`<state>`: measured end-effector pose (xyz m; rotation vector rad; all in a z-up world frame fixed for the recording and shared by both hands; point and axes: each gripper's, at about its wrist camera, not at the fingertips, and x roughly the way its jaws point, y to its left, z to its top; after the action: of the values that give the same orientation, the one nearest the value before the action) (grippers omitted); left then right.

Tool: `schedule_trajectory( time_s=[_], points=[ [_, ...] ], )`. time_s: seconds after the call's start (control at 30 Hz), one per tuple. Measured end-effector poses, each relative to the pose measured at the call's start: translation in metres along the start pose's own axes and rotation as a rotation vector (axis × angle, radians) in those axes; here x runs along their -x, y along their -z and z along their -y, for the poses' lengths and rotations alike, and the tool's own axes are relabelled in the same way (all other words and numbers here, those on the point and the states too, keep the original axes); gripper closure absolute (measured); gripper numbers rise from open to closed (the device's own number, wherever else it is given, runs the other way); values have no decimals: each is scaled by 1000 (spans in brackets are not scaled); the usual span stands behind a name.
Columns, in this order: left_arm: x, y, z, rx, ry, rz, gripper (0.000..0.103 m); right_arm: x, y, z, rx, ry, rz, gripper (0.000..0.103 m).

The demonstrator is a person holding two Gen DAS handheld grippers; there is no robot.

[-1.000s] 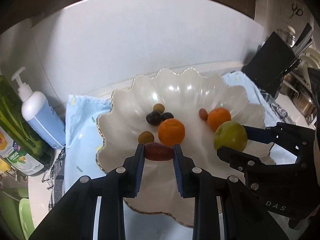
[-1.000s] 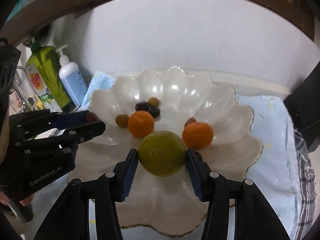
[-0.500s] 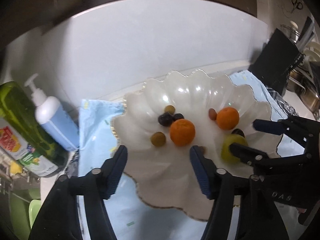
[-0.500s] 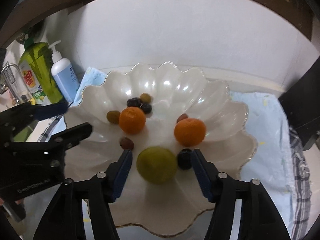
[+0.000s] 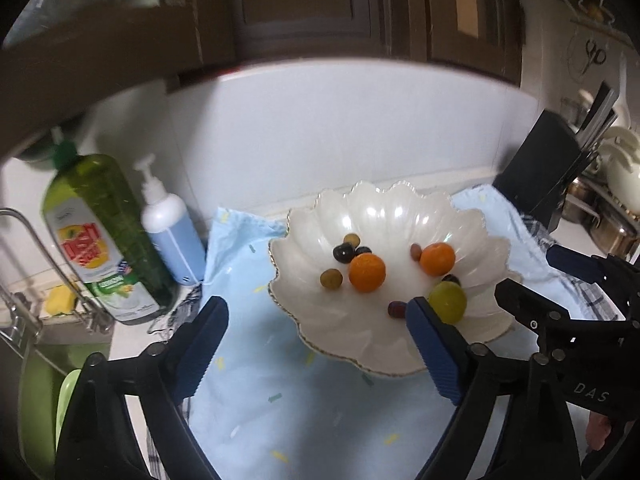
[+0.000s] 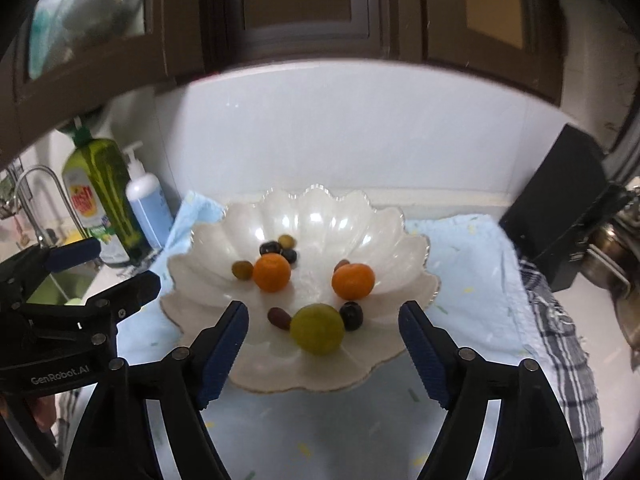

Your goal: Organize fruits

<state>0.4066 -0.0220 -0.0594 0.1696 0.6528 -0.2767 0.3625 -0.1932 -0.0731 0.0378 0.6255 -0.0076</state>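
Observation:
A white scalloped bowl point(image 5: 396, 208) point(image 6: 320, 212) sits on a light blue cloth point(image 5: 256, 392) point(image 6: 472, 280). In it lie two oranges point(image 5: 367, 272) point(image 6: 353, 281), a green fruit point(image 5: 448, 302) point(image 6: 317, 329), a red-brown date point(image 5: 396, 309) point(image 6: 279, 317) and several small dark and olive fruits point(image 6: 272, 248). My left gripper point(image 5: 316, 332) is open and empty, pulled back in front of the bowl. My right gripper point(image 6: 322, 338) is open and empty, just before the bowl's near rim; it also shows in the left wrist view point(image 5: 560, 280).
A green dish soap bottle point(image 5: 100, 232) point(image 6: 100, 196) and a white-blue pump bottle point(image 5: 172, 224) point(image 6: 146, 204) stand left of the cloth by a sink tap point(image 6: 36, 196). A black knife block point(image 5: 548, 172) point(image 6: 560, 216) and a checked towel point(image 6: 560, 320) are on the right.
Both grippers opened and let go: the date and the green fruit now lie in the bowl. Both grippers pulled back and up from the bowl.

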Motion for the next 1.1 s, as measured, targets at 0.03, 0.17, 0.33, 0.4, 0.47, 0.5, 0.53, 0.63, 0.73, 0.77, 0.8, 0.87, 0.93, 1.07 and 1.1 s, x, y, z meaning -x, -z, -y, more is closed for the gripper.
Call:
schedule_trajectory(
  time_s=[0.03,0.17,0.33,0.4,0.47,0.5,0.53,0.63,0.73,0.77,0.8,0.87,0.93,1.07,1.1],
  points=[
    [6,1,0,-2,-4,11,8,5,1,-2,-1,5,11,20],
    [38,6,-3,-1,-26,67,4,37,4,-8,-14,30,75,16],
    [70,15,-7,2,-51,117,2,73,13,-18,-17,52,130,16],
    [84,20,-7,4,-56,128,0,83,16,-20,-13,54,145,16],
    [94,24,-6,8,-54,135,0,94,20,-23,-7,50,157,16],
    [101,26,-5,10,-59,141,0,100,22,-24,-7,47,165,16],
    [106,28,-4,10,-68,146,0,106,23,-25,-6,45,170,16],
    [123,35,-2,13,-88,162,0,120,28,-26,1,46,189,16],
    [141,41,4,17,-100,179,0,136,34,-26,14,42,204,16],
    [146,43,6,21,-105,183,0,142,36,-26,19,34,210,16],
    [152,46,8,25,-110,187,0,147,38,-25,22,29,211,16],
    [163,52,12,35,-115,191,0,157,43,-23,25,16,211,16],
    [175,59,18,40,-127,198,0,167,49,-20,28,7,211,16],
    [201,74,32,46,-146,214,0,189,64,-15,44,-8,211,16],
    [208,78,35,46,-148,217,0,194,68,-13,46,-13,211,15]
  ],
)
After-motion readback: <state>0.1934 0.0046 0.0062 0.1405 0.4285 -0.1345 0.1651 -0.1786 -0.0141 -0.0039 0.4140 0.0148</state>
